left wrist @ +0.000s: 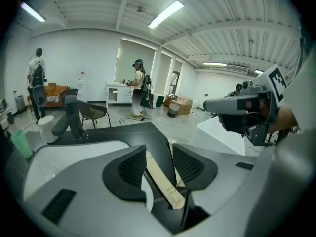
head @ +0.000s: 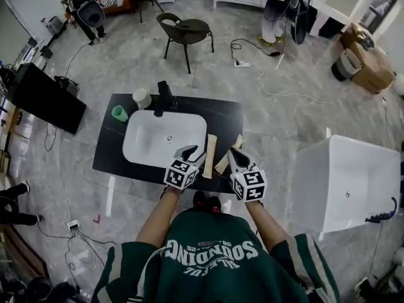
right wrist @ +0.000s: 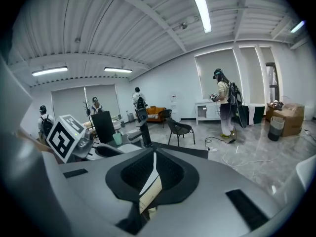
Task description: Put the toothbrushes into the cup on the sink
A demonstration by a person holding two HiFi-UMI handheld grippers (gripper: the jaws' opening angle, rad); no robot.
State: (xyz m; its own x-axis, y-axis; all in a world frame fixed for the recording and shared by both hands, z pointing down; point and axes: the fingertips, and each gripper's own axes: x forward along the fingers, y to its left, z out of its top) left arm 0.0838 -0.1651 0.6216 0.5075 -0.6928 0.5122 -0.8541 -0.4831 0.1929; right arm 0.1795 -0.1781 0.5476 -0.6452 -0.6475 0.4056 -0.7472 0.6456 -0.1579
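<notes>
No toothbrush is yet in the white cup (head: 141, 98) at the back edge of the worktop (head: 224, 115): near its front edge the left gripper (left wrist: 157, 164) has fingers apart around the left toothbrush box (left wrist: 163, 181), while the right gripper (right wrist: 154, 174) has fingers clamped on the right toothbrush box (right wrist: 148, 189).

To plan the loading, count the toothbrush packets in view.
2. One packet lies on the counter between the left gripper's open jaws; the other sits just right of it, clamped in the right gripper. None looks hidden.
</notes>
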